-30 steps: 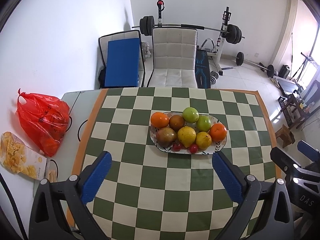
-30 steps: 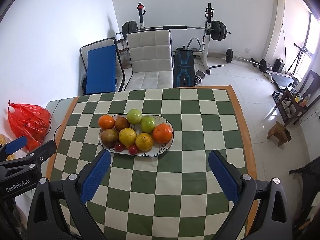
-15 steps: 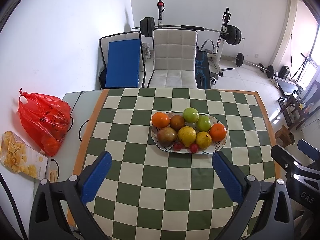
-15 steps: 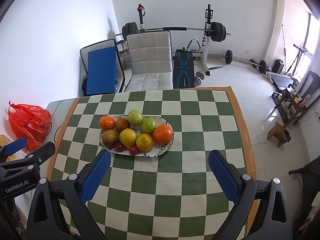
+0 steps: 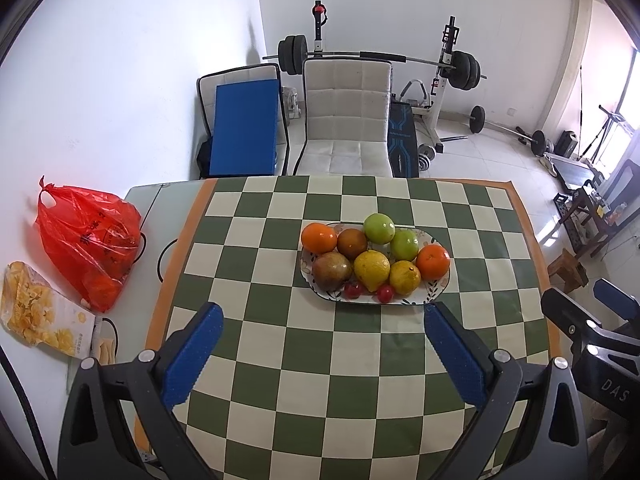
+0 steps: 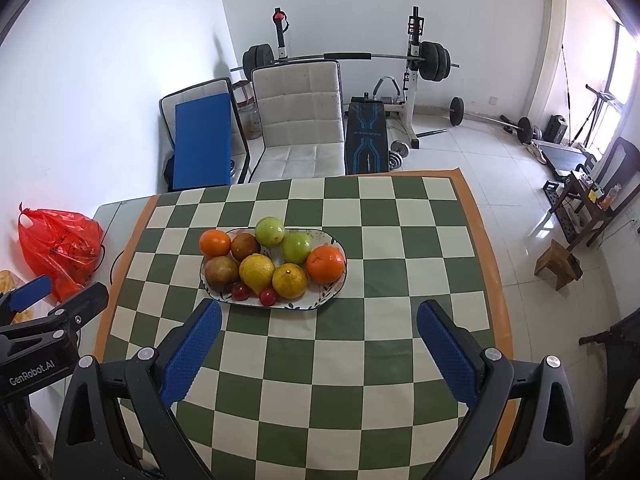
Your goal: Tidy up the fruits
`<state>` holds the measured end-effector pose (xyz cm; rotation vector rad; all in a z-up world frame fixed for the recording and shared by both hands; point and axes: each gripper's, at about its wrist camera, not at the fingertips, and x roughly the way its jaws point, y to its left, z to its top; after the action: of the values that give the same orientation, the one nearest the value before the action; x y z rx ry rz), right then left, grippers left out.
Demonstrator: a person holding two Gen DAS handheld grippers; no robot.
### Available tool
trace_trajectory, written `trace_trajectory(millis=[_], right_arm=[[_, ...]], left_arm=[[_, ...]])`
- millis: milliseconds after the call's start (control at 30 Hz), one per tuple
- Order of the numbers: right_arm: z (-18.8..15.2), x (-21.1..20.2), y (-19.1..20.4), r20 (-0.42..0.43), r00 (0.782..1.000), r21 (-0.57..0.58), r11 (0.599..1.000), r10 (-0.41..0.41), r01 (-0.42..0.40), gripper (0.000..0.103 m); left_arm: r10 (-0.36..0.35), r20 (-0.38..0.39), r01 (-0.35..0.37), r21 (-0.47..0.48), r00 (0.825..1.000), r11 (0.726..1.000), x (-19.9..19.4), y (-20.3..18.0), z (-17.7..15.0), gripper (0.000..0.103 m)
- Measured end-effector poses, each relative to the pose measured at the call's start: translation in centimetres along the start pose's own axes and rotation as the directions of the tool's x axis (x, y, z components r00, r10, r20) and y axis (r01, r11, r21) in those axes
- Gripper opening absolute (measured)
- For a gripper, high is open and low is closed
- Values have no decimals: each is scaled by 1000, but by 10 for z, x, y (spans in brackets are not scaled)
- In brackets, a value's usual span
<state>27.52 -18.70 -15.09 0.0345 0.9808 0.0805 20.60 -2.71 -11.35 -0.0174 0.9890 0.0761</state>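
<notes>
An oval white plate (image 5: 436, 294) (image 6: 332, 290) sits mid-table on the green checked cloth, piled with fruit: two oranges (image 5: 319, 238) (image 6: 326, 264), two green apples (image 5: 379, 228) (image 6: 270, 231), yellow lemons (image 5: 372, 269) (image 6: 257, 272), brown fruits (image 5: 332, 271) and two small red tomatoes (image 5: 385, 293) (image 6: 268, 296). My left gripper (image 5: 322, 318) is open and empty, held above the near part of the table. My right gripper (image 6: 320, 316) is open and empty too, near the plate's front. Each gripper shows at the edge of the other's view.
A red plastic bag (image 5: 90, 240) (image 6: 60, 246) and a snack packet (image 5: 36, 312) lie on the grey table part to the left. A white chair (image 5: 346, 120) stands behind the table, with a blue pad (image 5: 244, 128) and a weight bench (image 6: 366, 136) beyond.
Both views have drifted very slightly. The grippers stay open and the fruit has not moved.
</notes>
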Motion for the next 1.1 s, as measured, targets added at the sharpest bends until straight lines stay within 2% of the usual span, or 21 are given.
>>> trace_trajectory(millis=[1100], right_arm=[[-5,-10,1,9,1000,14,1000,7,-7,100]], left_arm=[[-6,2,6,3,1000,1000,-5,-7,-3,103]])
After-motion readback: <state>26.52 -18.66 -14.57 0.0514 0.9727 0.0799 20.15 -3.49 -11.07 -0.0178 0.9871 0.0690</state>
